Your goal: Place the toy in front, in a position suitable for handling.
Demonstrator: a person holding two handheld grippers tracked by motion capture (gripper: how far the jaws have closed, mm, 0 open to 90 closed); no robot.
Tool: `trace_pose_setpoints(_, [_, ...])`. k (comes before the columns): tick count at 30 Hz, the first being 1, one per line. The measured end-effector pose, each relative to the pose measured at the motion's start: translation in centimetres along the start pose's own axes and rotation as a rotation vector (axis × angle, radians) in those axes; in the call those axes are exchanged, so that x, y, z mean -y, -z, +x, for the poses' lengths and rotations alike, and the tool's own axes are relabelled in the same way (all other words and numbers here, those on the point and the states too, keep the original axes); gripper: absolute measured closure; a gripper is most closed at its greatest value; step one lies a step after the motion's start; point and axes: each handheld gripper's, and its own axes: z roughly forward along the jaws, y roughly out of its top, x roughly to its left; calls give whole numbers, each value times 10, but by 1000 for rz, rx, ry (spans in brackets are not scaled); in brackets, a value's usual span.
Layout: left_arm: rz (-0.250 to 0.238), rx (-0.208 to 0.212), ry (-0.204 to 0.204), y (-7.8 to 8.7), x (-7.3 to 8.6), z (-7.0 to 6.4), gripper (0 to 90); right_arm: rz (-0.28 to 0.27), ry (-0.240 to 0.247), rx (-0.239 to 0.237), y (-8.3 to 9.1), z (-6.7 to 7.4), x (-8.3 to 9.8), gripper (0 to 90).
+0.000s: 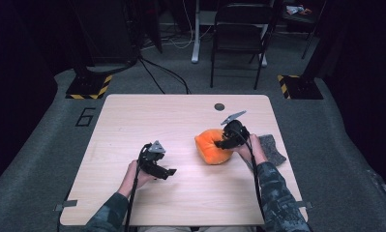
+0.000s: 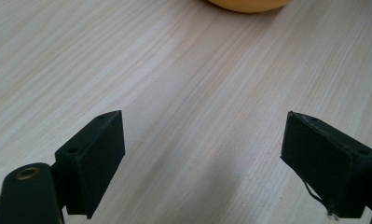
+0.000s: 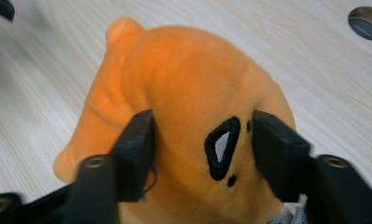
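An orange plush toy (image 1: 209, 149) with a black stitched marking lies right of the table's middle. My right gripper (image 1: 223, 143) reaches onto it from the right. In the right gripper view both black pads press into the toy's (image 3: 188, 79) sides, so the right gripper (image 3: 202, 144) is shut on it. My left gripper (image 1: 169, 171) hovers low over bare wood at the front left, pointing right toward the toy. Its jaws stand wide apart in the left gripper view with nothing between them (image 2: 202, 158). The toy's edge (image 2: 249, 4) peeks in at the top of that view.
A grey cloth (image 1: 274, 149) lies by the right edge of the wooden table (image 1: 147, 116), just behind my right hand. A round cable hole (image 1: 219, 107) sits near the far edge. A folding chair (image 1: 239, 34) stands on the floor beyond.
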Motion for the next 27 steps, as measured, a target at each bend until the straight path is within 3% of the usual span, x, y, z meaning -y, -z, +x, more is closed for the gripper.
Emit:
trace_pose_setpoints(4, [3, -1, -5, -1, -1, -1, 131, -22, -32, -3, -1, 2, 7, 633])
trace_pose_setpoints(6, [1, 1, -1, -2, 0, -2, 132, -51, -66, 18, 4, 6, 7, 677])
trace_pose_setpoints(11, [-1, -2, -3, -1, 0, 0, 132, -70, -144, 78, 12, 20, 3, 690])
trace_pose_setpoints(13, [-6, -4, 0, 0, 0, 0, 132, -99, -227, 124, 16, 24, 2, 689])
trace_pose_setpoints(16, [-11, -12, 4, 0, 0, 0, 131, -136, -284, 153, 22, 30, 2, 688])
trace_pose_setpoints(19, [-11, -14, -1, 0, -1, -1, 132, -165, -327, 161, 27, 36, 1, 685])
trace_pose_setpoints(21, [-11, -15, -3, 0, -1, -1, 131, -172, -323, 161, 28, 40, 1, 682])
trace_pose_setpoints(27, [-20, -11, -1, 1, -2, -2, 132, -215, -386, 129, 25, 50, 3, 678])
